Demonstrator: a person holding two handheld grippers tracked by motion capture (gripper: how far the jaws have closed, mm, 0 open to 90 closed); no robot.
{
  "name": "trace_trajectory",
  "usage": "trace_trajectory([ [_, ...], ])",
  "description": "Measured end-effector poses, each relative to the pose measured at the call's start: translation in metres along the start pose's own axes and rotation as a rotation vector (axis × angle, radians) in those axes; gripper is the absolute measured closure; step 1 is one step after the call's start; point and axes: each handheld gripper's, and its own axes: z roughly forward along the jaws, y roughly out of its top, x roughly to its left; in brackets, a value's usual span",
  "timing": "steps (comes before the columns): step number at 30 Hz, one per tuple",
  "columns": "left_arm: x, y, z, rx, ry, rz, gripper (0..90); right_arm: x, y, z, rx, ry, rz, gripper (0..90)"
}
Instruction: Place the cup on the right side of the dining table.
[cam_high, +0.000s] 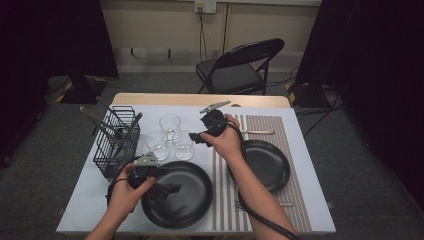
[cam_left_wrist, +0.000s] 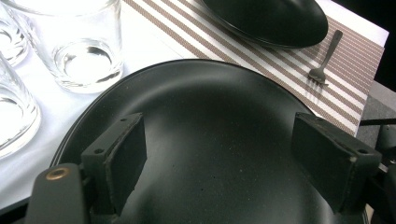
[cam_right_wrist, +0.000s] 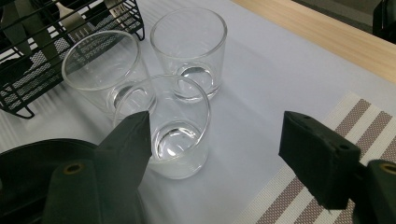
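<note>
Glasses (cam_right_wrist: 173, 126) before right gripper (cam_right_wrist: 224, 154), jaws apart; left gripper (cam_left_wrist: 219, 158) agape over plate (cam_left_wrist: 210, 107); fork (cam_left_wrist: 322, 58) beyond, possibly steel.

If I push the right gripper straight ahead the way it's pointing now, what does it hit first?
Most likely the nearest glass. The right gripper is open and aimed toward the three glasses; that glass sits just ahead, closer to one jaw than centred in the gap. Depth is uncertain, so that jaw may strike its rim rather than straddle it.
</note>
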Motion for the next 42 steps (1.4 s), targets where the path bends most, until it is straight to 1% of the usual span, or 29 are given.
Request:
trace_trajectory([
  [4,0.0,-0.001,-0.002,0.004,0.002,0.002,18.5,0.0,0.002,0.003,-0.001,-0.003,-0.003,24.8],
  [7,0.001,-0.002,-0.002,0.003,0.006,-0.002,18.5,0.0,0.003,0.005,0.001,0.004,-0.003,24.9],
  [9,0.001,-0.003,-0.003,0.008,0.006,-0.001,18.5,0.0,0.004,0.007,0.004,0.002,-0.002,25.0],
  [12,0.001,-0.003,-0.003,0.005,0.008,-0.009,18.5,0.0,0.004,0.01,0.009,0.002,-0.007,25.4],
  [17,0.002,-0.004,-0.004,0.004,0.006,-0.004,18.5,-0.001,0.003,0.017,0.021,0.003,-0.003,27.0],
  [18,0.002,-0.004,-0.004,0.001,0.006,-0.012,18.5,-0.001,0.002,0.019,0.026,0.003,-0.005,27.0],
  [21,0.003,-0.004,-0.004,0.002,0.005,-0.008,18.5,-0.002,0.002,0.022,0.031,0.005,-0.002,27.2],
  [27,0.003,-0.004,-0.005,-0.001,0.006,-0.015,18.5,-0.002,0.003,0.026,0.037,0.001,-0.006,28.2],
  [30,0.004,-0.005,-0.005,0.001,0.008,-0.012,18.5,-0.002,0.003,0.028,0.04,-0.006,-0.017,29.3],
  [33,0.004,-0.005,-0.005,-0.001,0.008,-0.021,18.5,-0.002,0.002,0.029,0.042,-0.005,-0.015,29.4],
  [39,0.004,-0.005,-0.006,-0.001,0.008,-0.02,18.5,-0.004,0.001,0.032,0.037,-0.004,0.003,29.8],
  [42,0.004,-0.006,-0.005,-0.001,0.007,-0.023,18.5,-0.006,0.001,0.033,0.035,-0.008,-0.002,30.8],
])
